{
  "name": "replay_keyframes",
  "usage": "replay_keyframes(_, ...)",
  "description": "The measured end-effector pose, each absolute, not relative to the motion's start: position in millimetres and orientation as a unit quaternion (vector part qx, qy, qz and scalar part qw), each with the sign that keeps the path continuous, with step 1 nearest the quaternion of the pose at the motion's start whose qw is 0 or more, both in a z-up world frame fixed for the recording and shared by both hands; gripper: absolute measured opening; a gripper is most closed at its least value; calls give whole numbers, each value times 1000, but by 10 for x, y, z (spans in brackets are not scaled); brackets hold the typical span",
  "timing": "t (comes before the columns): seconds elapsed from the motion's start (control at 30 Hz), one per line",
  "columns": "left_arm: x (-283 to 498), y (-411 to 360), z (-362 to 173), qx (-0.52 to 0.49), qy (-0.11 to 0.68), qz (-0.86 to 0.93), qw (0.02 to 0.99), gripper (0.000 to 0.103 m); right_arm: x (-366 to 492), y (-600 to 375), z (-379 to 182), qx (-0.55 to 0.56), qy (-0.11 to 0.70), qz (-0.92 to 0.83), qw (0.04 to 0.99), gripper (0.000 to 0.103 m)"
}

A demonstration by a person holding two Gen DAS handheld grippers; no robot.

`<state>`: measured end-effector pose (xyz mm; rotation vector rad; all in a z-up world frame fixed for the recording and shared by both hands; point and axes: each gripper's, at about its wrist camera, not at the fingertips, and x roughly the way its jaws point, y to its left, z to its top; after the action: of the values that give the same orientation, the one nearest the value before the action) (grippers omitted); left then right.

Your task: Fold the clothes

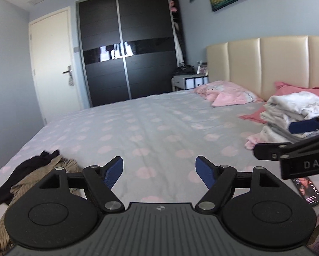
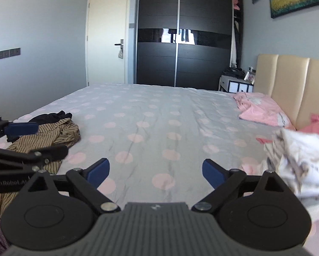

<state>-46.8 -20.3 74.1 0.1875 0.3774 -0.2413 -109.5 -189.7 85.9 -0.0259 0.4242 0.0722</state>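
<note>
A crumpled tan striped garment [image 1: 31,177] [image 2: 52,136] lies on the bed's near left, with a black garment [image 1: 29,164] [image 2: 50,115] partly over it. A pile of white and grey clothes [image 1: 291,111] [image 2: 304,155] stands at the near right, by the headboard. My left gripper [image 1: 159,170] [image 2: 51,138] is open and empty above the bedspread, just right of the striped garment. My right gripper [image 2: 156,168] [image 1: 273,139] is open and empty too, just left of the pile. Neither touches any cloth.
The bed [image 1: 148,123] has a grey cover with pink dots. A pink garment [image 1: 225,95] [image 2: 259,108] lies near the beige headboard [image 1: 266,64]. A phone [image 1: 308,189] rests on the near right edge. Behind the bed are a dark wardrobe [image 2: 180,34], a white door [image 2: 108,36] and a nightstand [image 2: 236,85].
</note>
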Motion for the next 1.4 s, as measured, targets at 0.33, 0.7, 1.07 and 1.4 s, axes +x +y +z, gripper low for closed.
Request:
replay_keyframes(0.33, -387, 134, 152, 48, 267, -64, 960, 75, -1100, -1611, 260, -7, 241, -27, 970, 96)
replay_keyframes(0.7, -79, 142, -123, 41, 304, -29, 951, 75, -722, -1382, -140, -30, 265, 5, 964, 96)
replay_keyframes(1.07, -32, 45, -189, 54, 309, -19, 949, 75, -592, -1325, -174, -36, 263, 10, 964, 96)
replay_keyframes(1.4, -115, 68, -97, 52, 296, -16, 953, 75, -688, -1308, -111, -33, 247, 5, 969, 96)
